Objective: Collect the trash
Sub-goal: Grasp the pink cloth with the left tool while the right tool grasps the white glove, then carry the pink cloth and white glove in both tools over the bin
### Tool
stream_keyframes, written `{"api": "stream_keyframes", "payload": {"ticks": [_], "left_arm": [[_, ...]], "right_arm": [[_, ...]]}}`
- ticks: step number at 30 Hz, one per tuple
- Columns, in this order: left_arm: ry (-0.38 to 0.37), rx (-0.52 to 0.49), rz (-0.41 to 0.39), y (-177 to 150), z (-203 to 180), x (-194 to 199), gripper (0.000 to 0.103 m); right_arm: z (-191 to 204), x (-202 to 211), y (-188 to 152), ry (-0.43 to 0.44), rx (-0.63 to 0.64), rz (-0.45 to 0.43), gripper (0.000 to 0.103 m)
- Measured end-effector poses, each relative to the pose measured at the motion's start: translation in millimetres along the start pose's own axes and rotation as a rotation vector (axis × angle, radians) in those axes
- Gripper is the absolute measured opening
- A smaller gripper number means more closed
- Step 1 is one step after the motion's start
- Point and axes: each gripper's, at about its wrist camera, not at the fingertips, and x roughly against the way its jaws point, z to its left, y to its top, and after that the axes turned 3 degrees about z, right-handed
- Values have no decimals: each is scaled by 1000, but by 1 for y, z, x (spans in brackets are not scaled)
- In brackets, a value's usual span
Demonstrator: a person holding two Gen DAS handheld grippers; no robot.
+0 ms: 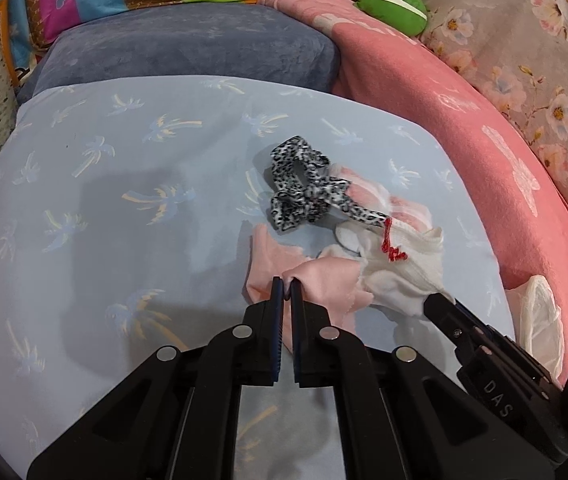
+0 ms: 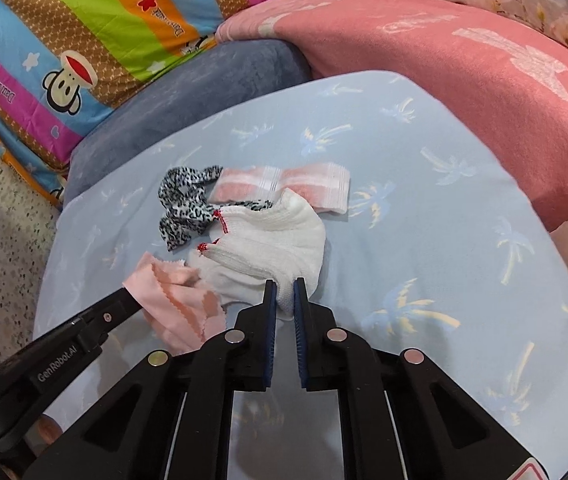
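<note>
Scraps of cloth lie in a small heap on a light blue sheet printed with palm trees. Left gripper: jaws closed almost fully, a fold of the pink cloth pinched between the pads. From the right wrist view the same pink cloth shows a zigzag-cut edge and hangs from the left gripper's tip. Right gripper: jaws close together, near edge of the white knitted cloth bunched between them, pads pressing on it. White cloth has red stitching along one edge and overlaps the pink cloth. Beyond it, touching: a black-and-white spotted strip, knotted and looped, one end lying over the white cloth. Next outward, a pink-and-white striped cloth, flat, partly under the white one. Surroundings: grey-blue cushion at the far end of the sheet; pink blanket along the right; striped cartoon quilt behind the cushion; green soft toy at the top; white plastic bag at the right edge, on the pink blanket.
</note>
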Motion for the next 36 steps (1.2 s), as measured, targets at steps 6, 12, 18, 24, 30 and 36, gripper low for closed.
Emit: {"api": "stream_keyframes", "payload": {"ticks": [6,12,18,24,30,36], "left_arm": [[-21,-43,-30,-6,-25,20,4],[-46,-91,-67,-14,-53,44,4],[-69,-128,-98,-21,-81,61,4],[-91,-181,-119,-31,-116,74,4],[-112,-237,-126,-42,-150,78,4],[-92,-180,-40,-49,-144,54,9]], "right_arm": [[-4,39,-1,8,-2,-56,8],[-16,78,-6,8,-13,-108,8],[-36,115,-13,-1,-24,-158,8],[-68,148,-20,-20,-51,-204,8],[-108,174,-28,-46,-98,-236,8],[-137,183,-39,-59,-127,-237,8]]}}
